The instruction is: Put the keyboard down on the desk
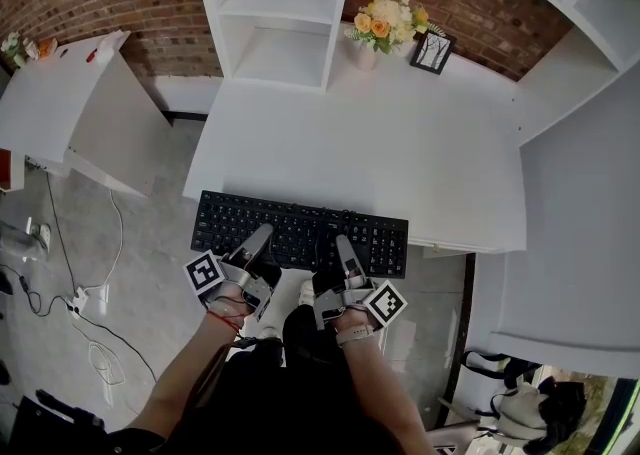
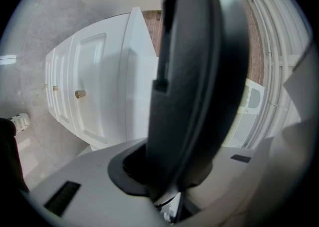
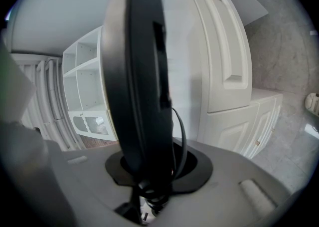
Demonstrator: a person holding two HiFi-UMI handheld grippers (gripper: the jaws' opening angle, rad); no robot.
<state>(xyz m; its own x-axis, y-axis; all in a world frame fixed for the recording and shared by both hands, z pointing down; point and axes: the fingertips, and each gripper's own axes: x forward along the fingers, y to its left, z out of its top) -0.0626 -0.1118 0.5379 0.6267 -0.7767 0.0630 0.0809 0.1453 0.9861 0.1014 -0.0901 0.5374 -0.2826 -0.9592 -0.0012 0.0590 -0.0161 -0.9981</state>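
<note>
Two tools, left tool (image 1: 262,236) and right tool (image 1: 343,244), both clamped on one black keyboard (image 1: 300,226) at one white desk's (image 1: 380,143) edge

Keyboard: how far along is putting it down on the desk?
Done: the keyboard is gripped along its near edge, with the left tongs and right tongs both clamped on it. In hand: it hangs at the desk's front edge, mostly out over the floor. Left: bring it fully over the white top, set it flat, release both tongs.

The keyboard (image 1: 300,231) hung over the desk's (image 1: 400,143) near edge, lower centre. Behind, upper centre, stood shelves (image 1: 285,13), with flowers (image 1: 385,25) and a picture frame (image 1: 432,51) to their right.
</note>
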